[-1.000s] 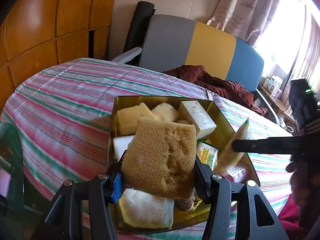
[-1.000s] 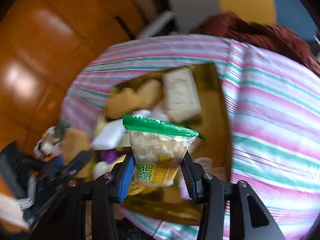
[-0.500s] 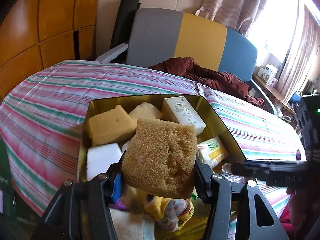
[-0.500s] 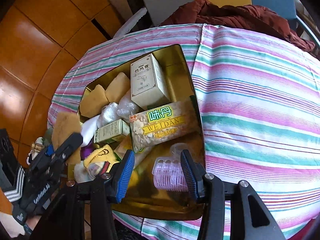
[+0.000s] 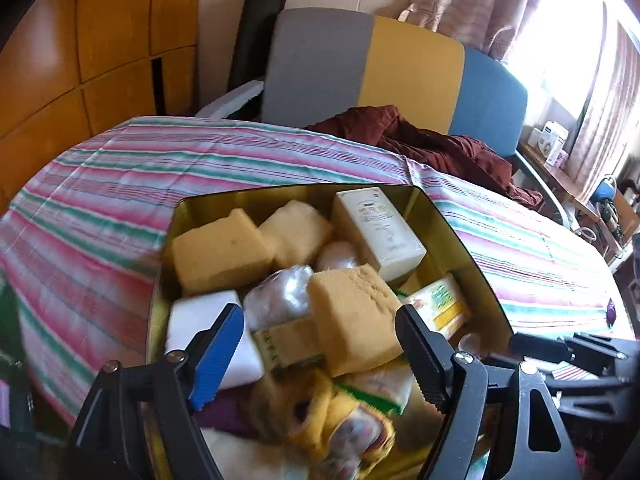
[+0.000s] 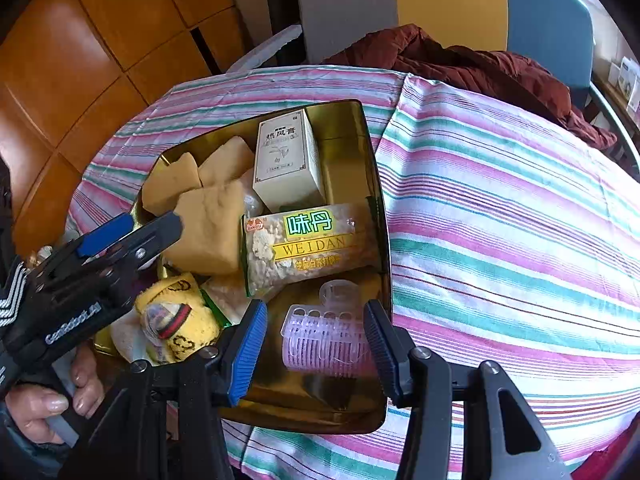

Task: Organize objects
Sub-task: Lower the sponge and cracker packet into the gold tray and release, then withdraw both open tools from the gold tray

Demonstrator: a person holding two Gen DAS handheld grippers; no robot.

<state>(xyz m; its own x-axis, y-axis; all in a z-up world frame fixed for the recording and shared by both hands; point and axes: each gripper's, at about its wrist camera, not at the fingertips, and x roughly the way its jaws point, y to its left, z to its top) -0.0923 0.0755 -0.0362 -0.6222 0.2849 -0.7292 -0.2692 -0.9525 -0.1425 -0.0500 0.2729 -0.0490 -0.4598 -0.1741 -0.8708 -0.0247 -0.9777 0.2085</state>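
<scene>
A: The left gripper [image 5: 316, 344] has just been opening, and its jaws now stand spread. The sponge [image 5: 352, 316] sits between them but touches neither pad; it lies tilted on the heap inside the gold tin [image 5: 472, 264].

B: So that step looks like a release. How to do it well?

A: I'd say lift the gripper straight back along its own line, jaws kept wide, so neither finger drags the sponge off the pile. The sponge leans on a wrapped bundle [image 5: 280, 300] just ahead of the blue pad, so a sideways pull could tip it.

B: And the right gripper [image 6: 316, 344]?

A: Parted too, and holding nothing. The pink roller [image 6: 326, 340] lies between its fingers, low in the tin's near corner; I can't tell if the right pad brushes it. The snack bag [image 6: 308, 246] rests flat just beyond the fingertips, with the white box [image 6: 288, 164] farther ahead.

B: Hand poses?

A: Both grippers point steeply down into the tin. In the right view the left gripper reaches in from the left, a hand [image 6: 52, 396] wrapped around its handle.
</scene>
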